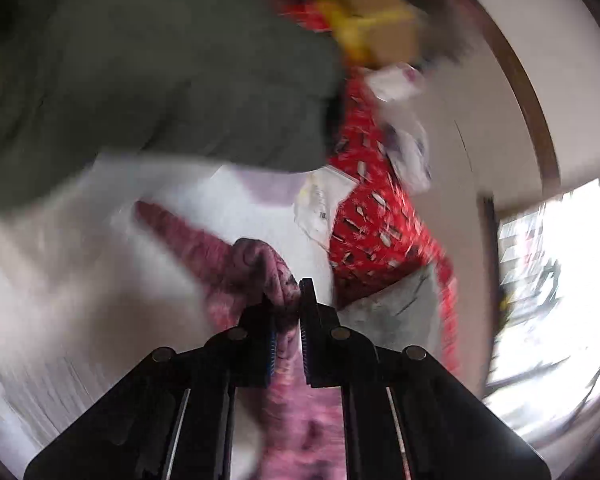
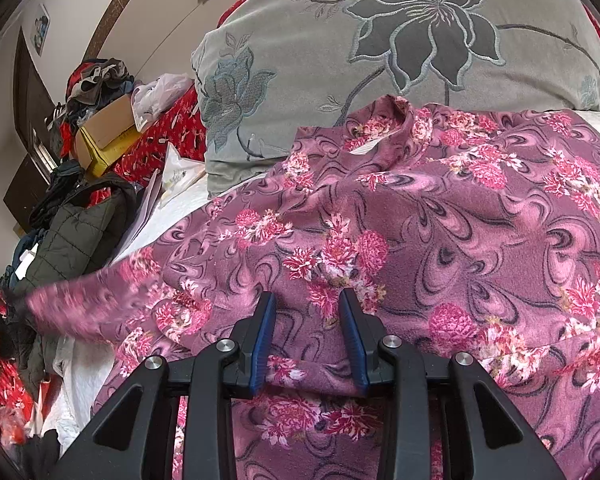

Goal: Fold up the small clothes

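A purple-pink floral garment [image 2: 440, 240] lies spread on a white bed cover [image 2: 84, 364], its collar [image 2: 396, 120] toward the grey pillow. My right gripper [image 2: 308, 300] is open, its jaws apart just above the fabric at the garment's near part. My left gripper [image 1: 287, 296] is shut on a bunched fold of the same garment [image 1: 256, 260], held up above the white cover [image 1: 60, 280]; this view is blurred by motion. A blurred sleeve [image 2: 100, 304] stretches to the left in the right wrist view.
A grey pillow with an embroidered flower [image 2: 400, 40] lies behind the garment. A dark green padded jacket [image 2: 72, 236] lies at the left, also in the left wrist view [image 1: 160, 72]. A red patterned quilt [image 1: 372, 220], a cardboard box [image 2: 108, 128], plastic bags and piled clothes crowd the bedside.
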`<state>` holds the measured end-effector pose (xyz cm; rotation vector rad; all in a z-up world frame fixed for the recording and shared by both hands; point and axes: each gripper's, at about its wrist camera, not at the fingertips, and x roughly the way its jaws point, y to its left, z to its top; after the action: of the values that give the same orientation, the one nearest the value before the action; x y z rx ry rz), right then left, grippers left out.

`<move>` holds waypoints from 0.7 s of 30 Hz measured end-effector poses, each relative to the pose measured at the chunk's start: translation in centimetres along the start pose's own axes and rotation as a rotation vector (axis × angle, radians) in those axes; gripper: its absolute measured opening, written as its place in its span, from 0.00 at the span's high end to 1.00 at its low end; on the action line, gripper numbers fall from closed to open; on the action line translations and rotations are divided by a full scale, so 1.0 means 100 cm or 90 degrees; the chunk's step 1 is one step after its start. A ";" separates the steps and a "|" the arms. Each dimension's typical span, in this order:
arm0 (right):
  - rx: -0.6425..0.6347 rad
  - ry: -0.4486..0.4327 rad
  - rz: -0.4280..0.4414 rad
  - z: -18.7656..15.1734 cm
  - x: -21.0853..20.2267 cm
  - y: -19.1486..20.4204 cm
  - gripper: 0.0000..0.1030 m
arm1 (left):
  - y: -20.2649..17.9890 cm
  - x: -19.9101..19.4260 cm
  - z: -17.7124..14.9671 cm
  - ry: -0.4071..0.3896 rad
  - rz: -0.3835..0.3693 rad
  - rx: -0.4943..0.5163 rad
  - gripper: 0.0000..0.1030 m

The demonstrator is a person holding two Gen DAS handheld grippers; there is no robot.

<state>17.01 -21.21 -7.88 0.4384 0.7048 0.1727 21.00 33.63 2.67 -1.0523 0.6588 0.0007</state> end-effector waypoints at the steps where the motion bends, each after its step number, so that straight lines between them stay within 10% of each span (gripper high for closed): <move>1: 0.001 0.000 0.000 0.000 0.000 0.000 0.66 | -0.008 0.002 -0.004 0.000 0.030 0.044 0.92; 6: -0.001 0.029 -0.025 0.007 0.002 0.006 0.66 | 0.042 0.039 -0.035 0.111 0.157 0.061 0.92; 10: -0.003 0.035 -0.025 0.024 0.001 0.036 0.60 | 0.089 0.041 -0.036 0.125 0.092 -0.058 0.92; 15: -0.091 0.069 0.041 0.027 0.029 0.101 0.53 | 0.092 0.034 -0.019 0.095 0.088 -0.082 0.53; 21: -0.201 0.155 0.027 -0.008 0.085 0.142 0.53 | 0.111 0.051 -0.002 0.093 0.088 -0.171 0.50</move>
<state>22.77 -5.65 -7.08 0.1297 0.8906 0.3755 21.68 37.65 -8.88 -1.2713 0.8805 0.1370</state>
